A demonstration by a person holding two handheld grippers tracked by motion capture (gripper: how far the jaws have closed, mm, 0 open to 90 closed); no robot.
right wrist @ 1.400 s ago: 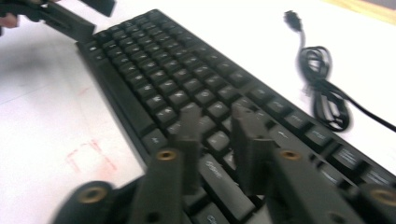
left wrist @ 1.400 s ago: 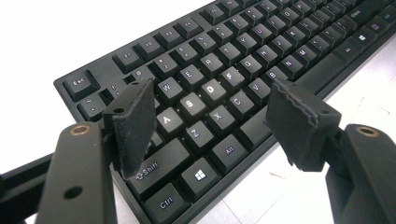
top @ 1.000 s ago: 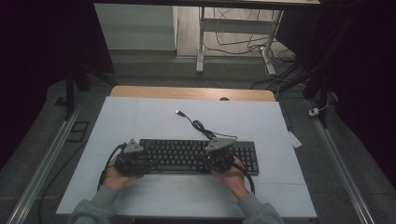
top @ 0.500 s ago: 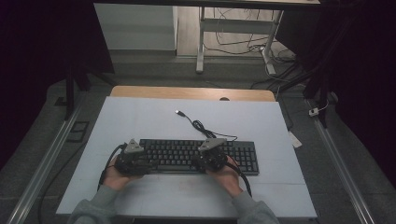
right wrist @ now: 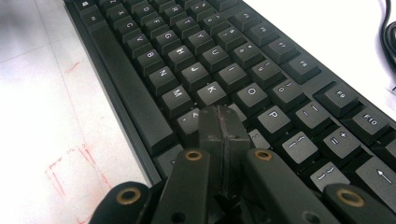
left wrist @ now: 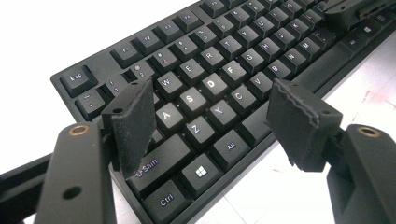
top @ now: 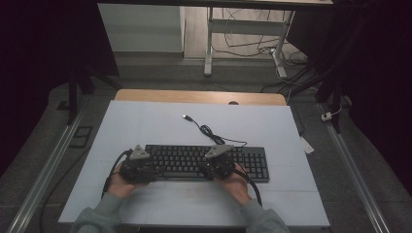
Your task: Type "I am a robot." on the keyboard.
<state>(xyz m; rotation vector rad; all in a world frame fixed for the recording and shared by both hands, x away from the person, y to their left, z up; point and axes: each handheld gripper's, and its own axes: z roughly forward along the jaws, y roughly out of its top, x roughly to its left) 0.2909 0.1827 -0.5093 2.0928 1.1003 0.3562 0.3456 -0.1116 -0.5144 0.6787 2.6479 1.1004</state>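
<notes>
A black keyboard [top: 194, 160] lies across the near half of the white table, with its cable and USB plug [top: 186, 117] trailing toward the far side. My left gripper [top: 142, 161] hovers over the keyboard's left end. In the left gripper view its jaws stand open [left wrist: 215, 112] above the A, S, Z and X keys [left wrist: 196, 116], with nothing between the pads. My right gripper [top: 217, 159] is over the keyboard's middle-right. Its jaws are shut [right wrist: 220, 116], and the tips point down at the keys just below K and O [right wrist: 233, 88]; I cannot tell whether they touch.
The white table top [top: 145, 126] has bare room beyond and in front of the keyboard. Faint red marks [right wrist: 70, 163] show on the surface near its front edge. A wooden strip [top: 199, 96] borders the far side. Dark floor, rails and desk legs surround it.
My right gripper has shifted a little to the left along the keyboard. The left gripper and the keyboard have stayed where they were.
</notes>
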